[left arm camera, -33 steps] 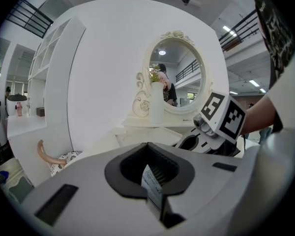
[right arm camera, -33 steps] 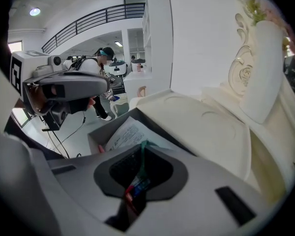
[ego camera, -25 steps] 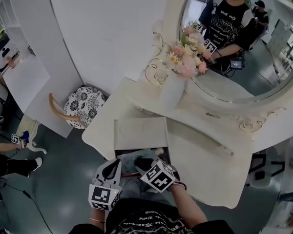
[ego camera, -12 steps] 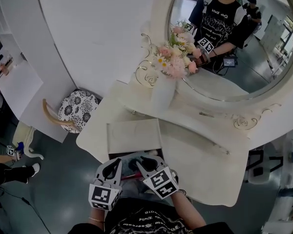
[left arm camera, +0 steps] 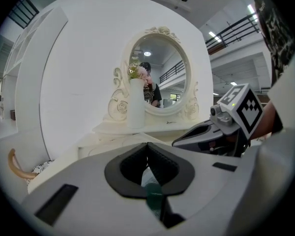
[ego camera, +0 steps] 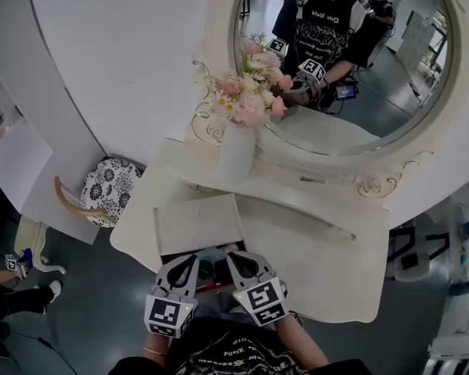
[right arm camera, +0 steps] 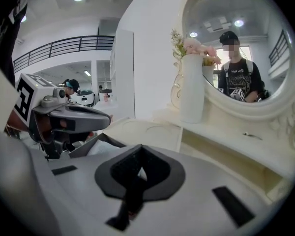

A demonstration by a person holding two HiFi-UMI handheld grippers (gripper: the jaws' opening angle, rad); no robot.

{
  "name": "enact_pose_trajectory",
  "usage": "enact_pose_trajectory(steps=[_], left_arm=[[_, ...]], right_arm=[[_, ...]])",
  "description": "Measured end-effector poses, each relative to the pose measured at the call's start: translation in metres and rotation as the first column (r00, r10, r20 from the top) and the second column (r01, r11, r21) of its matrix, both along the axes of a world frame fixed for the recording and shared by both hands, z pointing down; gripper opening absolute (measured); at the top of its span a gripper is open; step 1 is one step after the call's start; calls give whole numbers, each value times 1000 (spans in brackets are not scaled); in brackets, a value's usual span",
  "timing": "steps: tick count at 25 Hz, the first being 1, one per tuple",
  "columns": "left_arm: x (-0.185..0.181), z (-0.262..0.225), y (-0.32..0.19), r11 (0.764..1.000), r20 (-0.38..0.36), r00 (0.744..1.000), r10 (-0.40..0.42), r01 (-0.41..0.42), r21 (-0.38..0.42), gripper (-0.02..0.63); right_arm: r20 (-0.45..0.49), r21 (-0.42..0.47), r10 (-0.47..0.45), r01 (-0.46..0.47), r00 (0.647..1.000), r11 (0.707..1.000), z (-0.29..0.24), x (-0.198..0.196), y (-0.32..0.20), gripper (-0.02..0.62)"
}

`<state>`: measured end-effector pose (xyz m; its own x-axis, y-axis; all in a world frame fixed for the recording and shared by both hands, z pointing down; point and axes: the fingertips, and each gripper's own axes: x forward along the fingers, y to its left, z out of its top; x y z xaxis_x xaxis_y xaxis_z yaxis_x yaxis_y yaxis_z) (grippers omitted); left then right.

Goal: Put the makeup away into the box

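My left gripper (ego camera: pixel 186 266) (left arm camera: pixel 147 154) is shut on a slim white makeup tube with a green end (left arm camera: pixel 153 194). It hangs just over the near edge of the open grey box (ego camera: pixel 209 264) (right arm camera: pixel 86 147). Beside it, my right gripper (ego camera: pixel 238 262) (right arm camera: pixel 140 164) is shut; only a dark slit shows below its pads, and I see nothing held for certain. A thin red stick (ego camera: pixel 208 286) lies between the two grippers at the box's near side. White paper lines the box. Its pale lid (ego camera: pixel 199 223) lies flat behind it.
The box sits at the front left of a white dressing table (ego camera: pixel 328 272). A white vase of pink flowers (ego camera: pixel 236 151) stands before the oval mirror (ego camera: pixel 352 61), a small pin (ego camera: pixel 311 180) lies on the shelf, and a patterned stool (ego camera: pixel 109 186) stands at the left.
The right gripper has drawn back out of the box toward me and lifted, and its jaws have closed. The left gripper has shifted slightly. The head view now looks further up the mirror.
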<state>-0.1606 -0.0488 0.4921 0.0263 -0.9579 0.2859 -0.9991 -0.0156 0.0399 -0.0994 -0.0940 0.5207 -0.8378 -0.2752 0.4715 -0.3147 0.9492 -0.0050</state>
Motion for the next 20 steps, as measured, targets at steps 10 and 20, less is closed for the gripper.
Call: enact_pose_trajectory(steps=[10,20], left_arm=[[15,2,-11,999,3,999,36,-36,-3,15],[22,5,-15,999,-3,999,33,-33,-12,15]], right_arm=[[4,13,-19,19,1000,1000,2,5,3,9],[-6,2,-65,65,998,998,8,7,10,9]])
